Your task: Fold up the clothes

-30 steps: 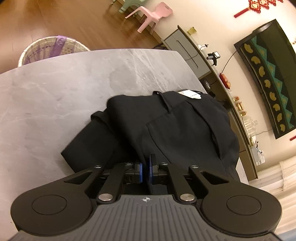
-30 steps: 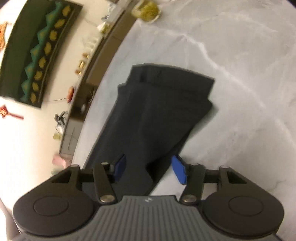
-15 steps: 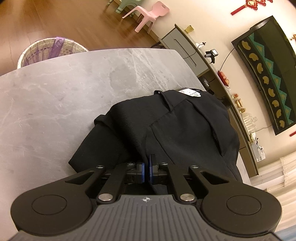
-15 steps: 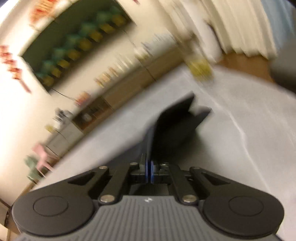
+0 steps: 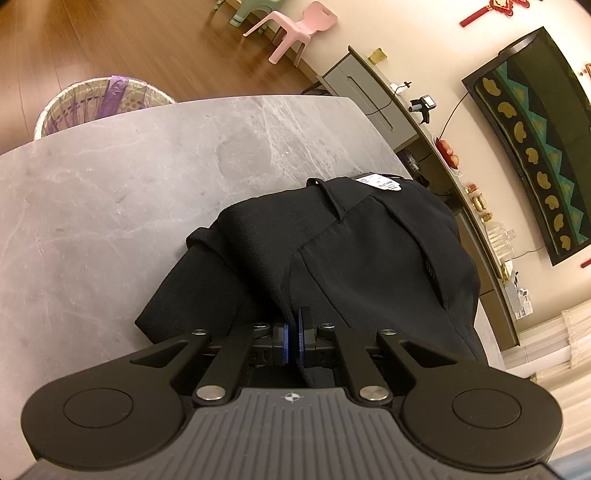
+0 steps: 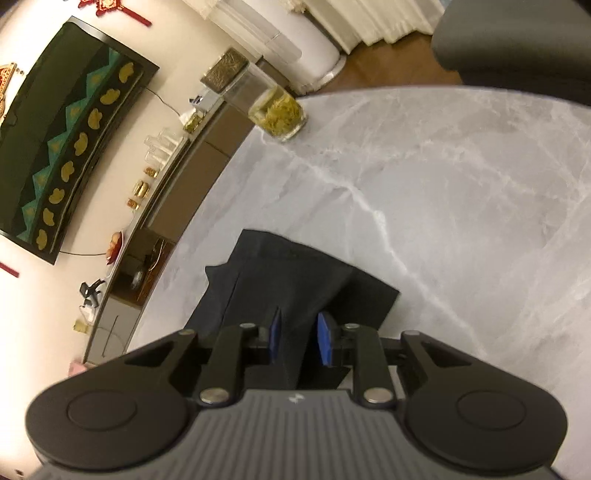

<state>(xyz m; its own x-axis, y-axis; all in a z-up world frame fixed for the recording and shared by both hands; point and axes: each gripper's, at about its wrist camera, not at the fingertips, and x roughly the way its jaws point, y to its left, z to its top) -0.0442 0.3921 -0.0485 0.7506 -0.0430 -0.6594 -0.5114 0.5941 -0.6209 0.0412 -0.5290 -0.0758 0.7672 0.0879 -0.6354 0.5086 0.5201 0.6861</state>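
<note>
While left claw (image 5: 292,341) pinches, trousers (image 5: 351,254) ahead

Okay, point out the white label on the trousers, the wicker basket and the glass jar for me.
white label (image 5: 380,182): left wrist view, middle of the tag.
wicker basket (image 5: 70,107): left wrist view, near rim.
glass jar (image 6: 277,110): right wrist view, yellow-filled lower body.

The trousers (image 5: 351,258) lie on the counter (image 5: 110,206), bunched toward its right edge in the left wrist view, with the left claw (image 5: 292,341) at their near end and a paper tag (image 5: 380,182) at their far end. Beyond the counter's far left corner stands a basket (image 5: 92,103) on the floor, and further back a small chair (image 5: 295,33). In the right wrist view the right claw (image 6: 298,341) sits over the near part of the cloth, a glass jar (image 6: 279,114) stands at the counter's far edge, and a sideboard (image 6: 177,192) runs along the wall to the left.
</note>
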